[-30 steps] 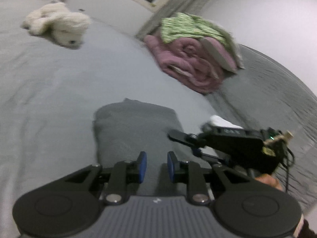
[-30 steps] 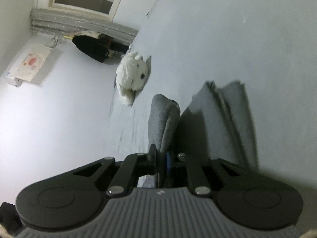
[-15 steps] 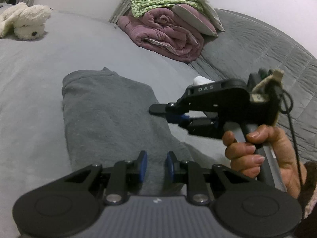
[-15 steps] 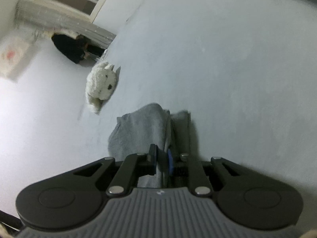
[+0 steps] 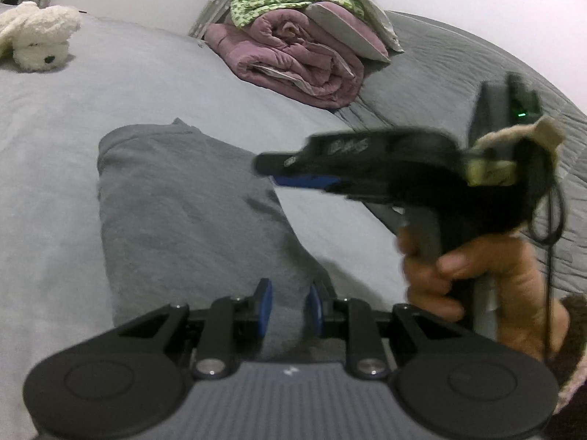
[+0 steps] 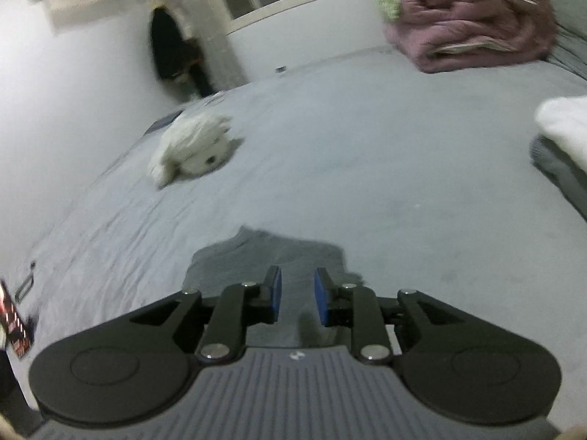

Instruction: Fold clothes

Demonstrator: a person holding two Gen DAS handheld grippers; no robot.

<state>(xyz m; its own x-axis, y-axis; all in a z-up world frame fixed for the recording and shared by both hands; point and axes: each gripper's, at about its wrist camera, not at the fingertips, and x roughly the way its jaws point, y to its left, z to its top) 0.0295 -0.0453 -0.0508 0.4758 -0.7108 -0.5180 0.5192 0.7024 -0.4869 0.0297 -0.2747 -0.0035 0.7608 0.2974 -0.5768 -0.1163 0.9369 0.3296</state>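
Blue pads of the left gripper (image 5: 289, 308) set a little apart, grey cloth showing between them; pressing or merely framing it, impossible to tell. Right gripper (image 6: 296, 295) opening, nothing between its jaws, poised above the grey folded garment (image 5: 190, 205) lying flat on the pale bedsheet (image 5: 55, 168). Best now: keep the near edge low, smooth the fold flat, square the corners. Farther out, plush toy (image 5: 36, 36) and pink blanket (image 5: 304, 62) well apart from the work.
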